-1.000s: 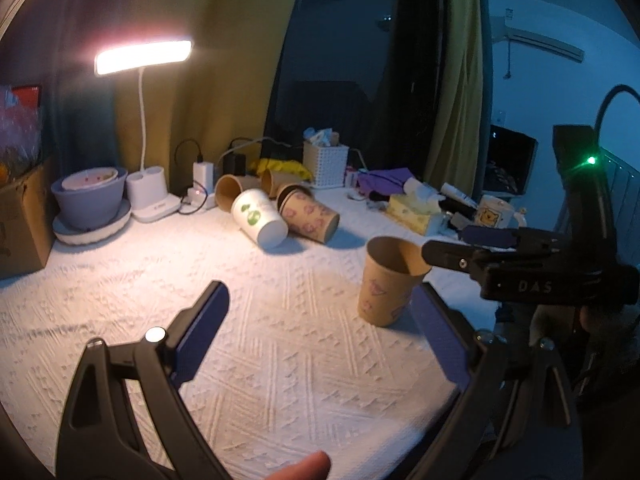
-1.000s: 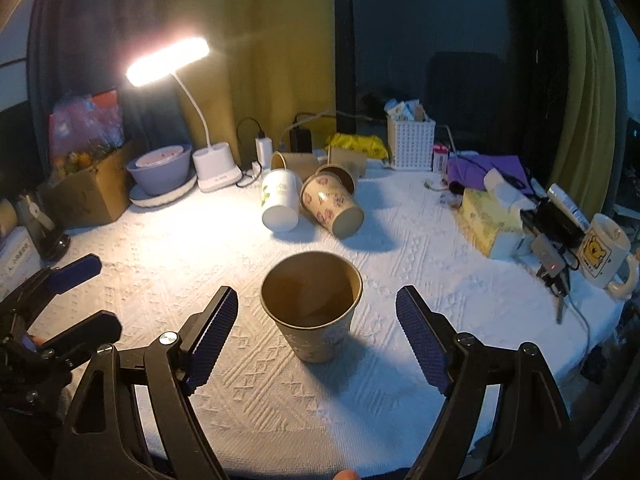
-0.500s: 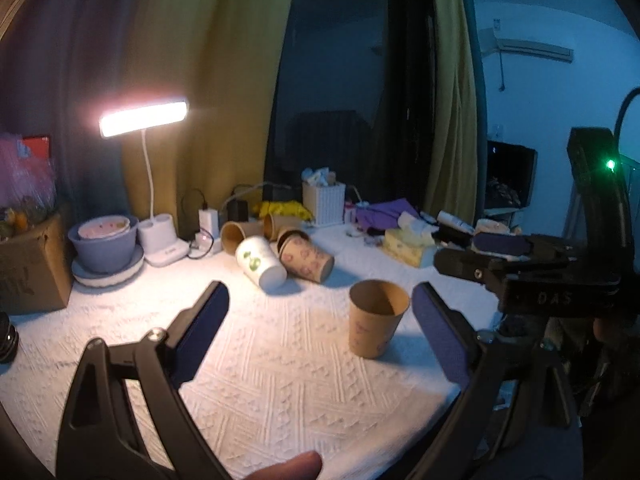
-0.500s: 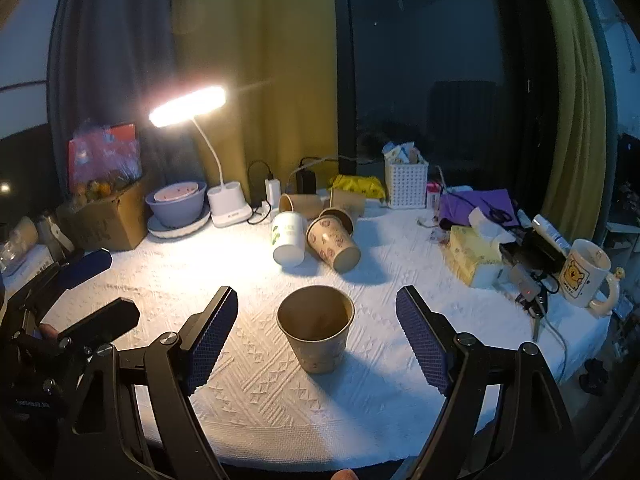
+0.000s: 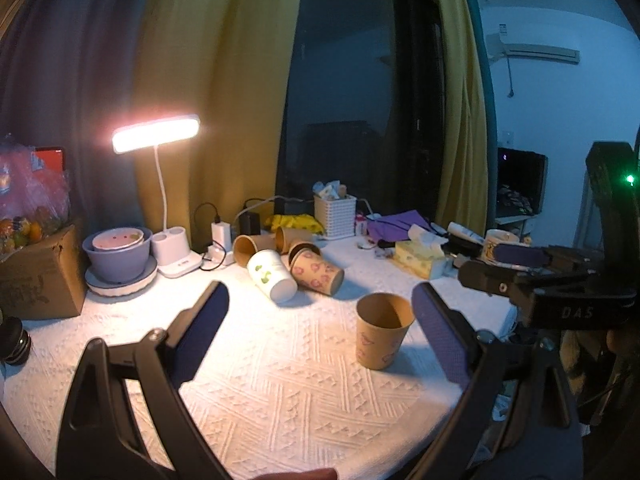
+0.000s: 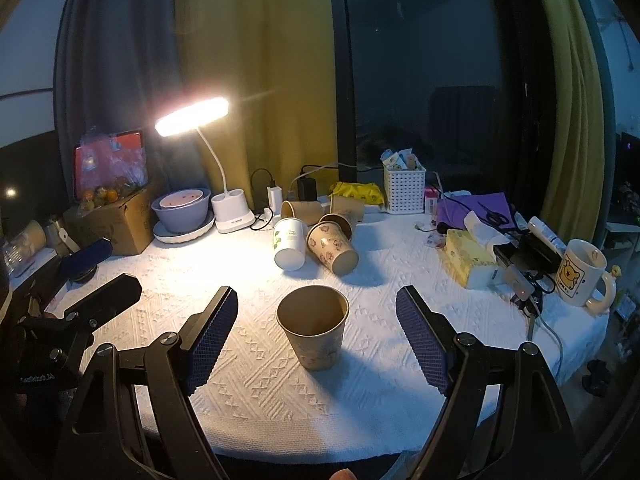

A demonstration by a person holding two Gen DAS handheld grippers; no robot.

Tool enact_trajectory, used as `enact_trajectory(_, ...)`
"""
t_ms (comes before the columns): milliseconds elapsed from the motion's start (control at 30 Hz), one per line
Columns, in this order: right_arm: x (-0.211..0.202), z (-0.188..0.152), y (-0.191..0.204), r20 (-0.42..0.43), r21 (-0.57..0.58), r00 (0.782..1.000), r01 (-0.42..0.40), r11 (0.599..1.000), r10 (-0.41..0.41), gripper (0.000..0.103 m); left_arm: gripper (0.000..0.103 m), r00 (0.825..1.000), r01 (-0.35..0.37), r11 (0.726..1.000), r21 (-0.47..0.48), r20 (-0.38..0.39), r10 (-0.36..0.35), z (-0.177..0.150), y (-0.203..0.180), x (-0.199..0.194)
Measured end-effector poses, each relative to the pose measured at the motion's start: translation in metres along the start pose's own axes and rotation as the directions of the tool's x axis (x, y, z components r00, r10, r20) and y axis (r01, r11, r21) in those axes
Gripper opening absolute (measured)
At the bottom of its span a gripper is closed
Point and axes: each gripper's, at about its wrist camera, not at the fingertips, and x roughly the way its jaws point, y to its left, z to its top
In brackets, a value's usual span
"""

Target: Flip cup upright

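A brown paper cup with a faint pink print [image 6: 312,332] stands upright, mouth up, on the white textured cloth of the tabletop [image 6: 248,376], apart from both tools. The right hand-held gripper [image 6: 316,340] is spread wide with nothing in it, its blue pads either side of the cup without touching. The left hand-held gripper [image 5: 320,338] is likewise wide apart and holds nothing. Behind, a white paper cup with green print [image 5: 271,275] and other brown cups lie on their sides.

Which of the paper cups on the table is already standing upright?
The brown cup nearest the cameras, alone in front of the right tongs, stands mouth up. The white cup, the patterned cup and those behind lie on their sides.
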Motion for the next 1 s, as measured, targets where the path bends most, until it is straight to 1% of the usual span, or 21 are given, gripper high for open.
enact_trajectory(433, 0.002, -0.002, -0.002, -0.01, 0.004, 1.0, 0.0, 1.0, 0.0, 0.084, 0.094, 0.998, 0.038, 0.999, -0.001, -0.04, -0.038, -0.004, -0.002, 0.007)
enact_trajectory(1000, 0.011, -0.006, 0.0, -0.031, 0.009, 1.0, -0.002, 1.0, 0.002, 0.084, 0.094, 0.998, 0.046, 0.999, -0.003, -0.051, -0.046, -0.008, -0.003, 0.008)
